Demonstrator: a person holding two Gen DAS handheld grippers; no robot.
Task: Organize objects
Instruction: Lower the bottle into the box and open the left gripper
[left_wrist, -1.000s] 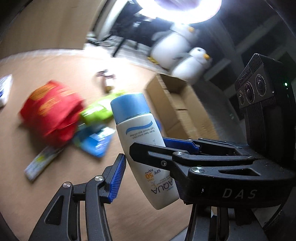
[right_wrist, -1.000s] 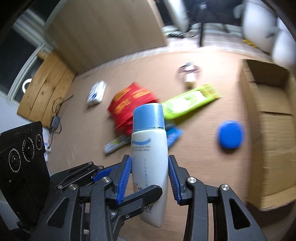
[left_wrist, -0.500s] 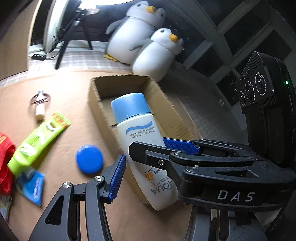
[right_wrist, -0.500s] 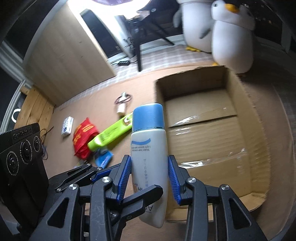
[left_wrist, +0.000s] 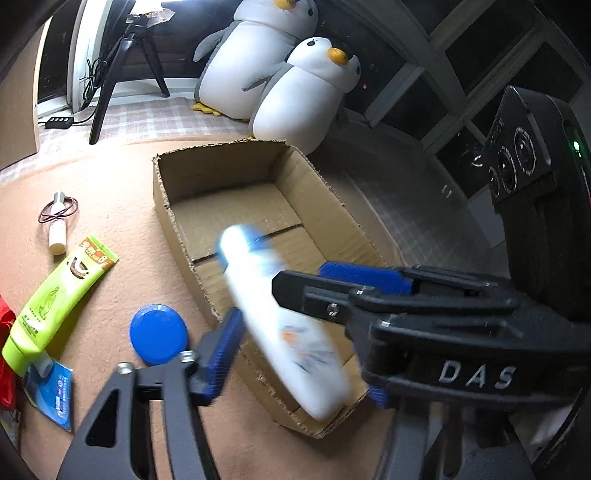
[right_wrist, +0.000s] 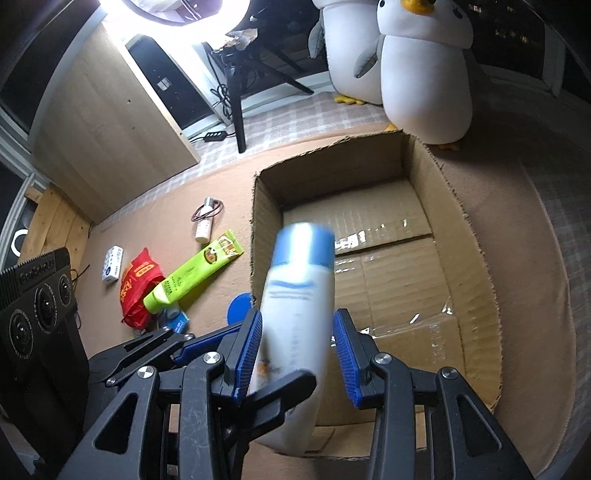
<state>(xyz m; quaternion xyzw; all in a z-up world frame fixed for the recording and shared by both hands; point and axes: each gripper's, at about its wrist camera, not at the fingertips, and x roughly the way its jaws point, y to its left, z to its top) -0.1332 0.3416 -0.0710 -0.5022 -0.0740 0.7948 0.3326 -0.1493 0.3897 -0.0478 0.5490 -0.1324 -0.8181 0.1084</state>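
White plastic sunscreen bottle with a blue cap (right_wrist: 295, 314) blurred above the open cardboard box (right_wrist: 461, 236), tipping toward eleven o'clock. Both the left hand-held gripper (left_wrist: 291, 314) and right hand-held gripper (right_wrist: 295, 354) had just been widening, pads apart; clearing them straight back would let it land inside.

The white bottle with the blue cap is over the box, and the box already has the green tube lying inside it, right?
Not quite. The bottle is over the box, but the green tube is not inside. It lies on the floor left of the box, next to the red bag. The right wrist view shows nothing lying in the box.
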